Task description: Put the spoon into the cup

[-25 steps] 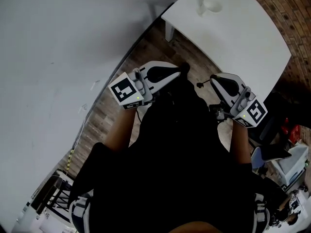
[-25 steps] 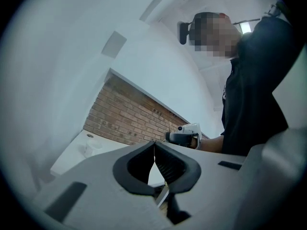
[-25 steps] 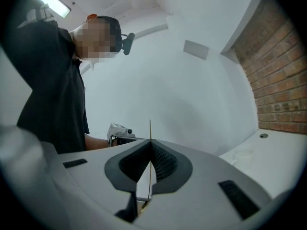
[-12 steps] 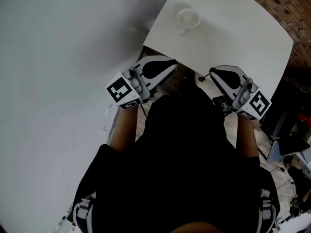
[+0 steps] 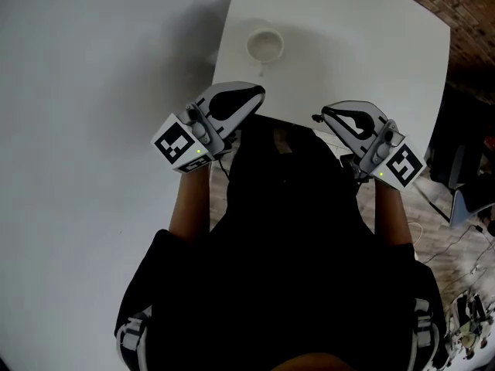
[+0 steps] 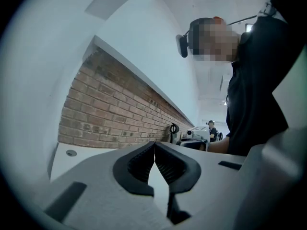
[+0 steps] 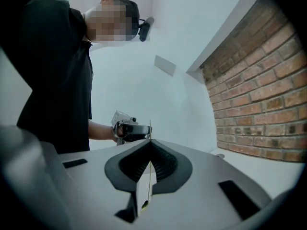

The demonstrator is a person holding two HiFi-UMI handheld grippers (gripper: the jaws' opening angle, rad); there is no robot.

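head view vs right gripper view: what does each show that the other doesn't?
Head view only: the cup on the table. Right gripper view only: a close look at the right gripper, jaws shut on the thin spoon, which is seen edge-on. Both: left gripper, brick wall, the person's dark top.

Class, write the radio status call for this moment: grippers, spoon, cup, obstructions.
Left gripper shut, empty. Right gripper shut on the spoon, seen edge-on. Cup upright on white table, ahead of both. Nothing seen in between.
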